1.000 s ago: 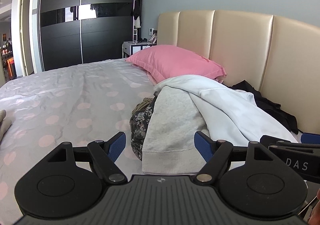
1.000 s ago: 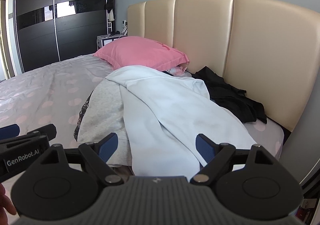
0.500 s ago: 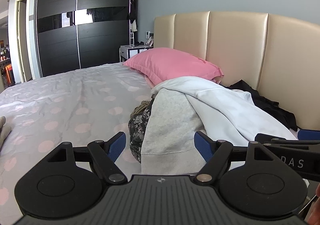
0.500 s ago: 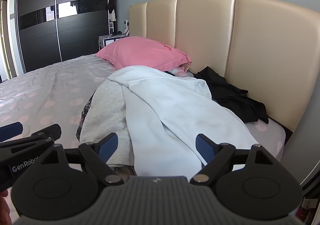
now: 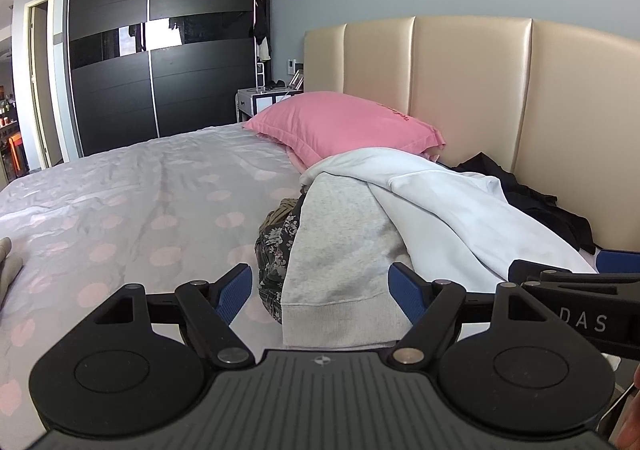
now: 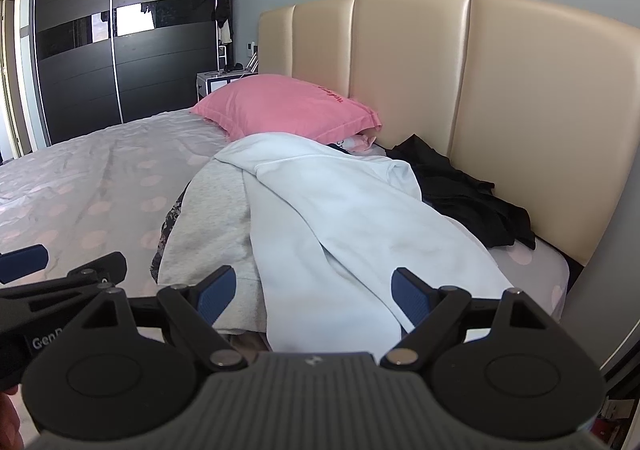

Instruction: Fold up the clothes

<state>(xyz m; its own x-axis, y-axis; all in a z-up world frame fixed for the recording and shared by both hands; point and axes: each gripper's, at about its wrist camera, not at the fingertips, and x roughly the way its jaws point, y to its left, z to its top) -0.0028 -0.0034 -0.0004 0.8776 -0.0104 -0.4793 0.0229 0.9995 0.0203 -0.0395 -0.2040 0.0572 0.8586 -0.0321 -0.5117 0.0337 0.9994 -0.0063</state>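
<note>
On a bed [image 5: 120,210] covered by a grey sheet with pale pink dots, a pile of clothes lies near the cream padded headboard [image 5: 460,98]. Both grippers hover side by side above the near edge of the pile, holding nothing.

The left gripper [image 5: 320,292] has its blue-padded fingers spread wide apart, framing the ribbed hem of a grey sweatshirt [image 5: 340,250]. The right gripper [image 6: 314,292] is likewise wide open, its fingers either side of the lower edge of a white hoodie [image 6: 340,218].

The white hoodie drapes diagonally over the grey sweatshirt, running from just below a pink pillow [image 5: 344,126] down toward the near right corner of the mattress. A dark floral-patterned garment [image 5: 276,250] peeks out from under the left edge of the sweatshirt. A crumpled black garment [image 6: 464,190] lies against the headboard, to the right of the hoodie and apart from the main pile.

To the left of the pile, the sheet stretches out broad and uncovered, lightly wrinkled, toward a dark sliding wardrobe [image 5: 160,70] on the far wall. On the right, the mattress edge falls away close beside the hoodie.
</note>
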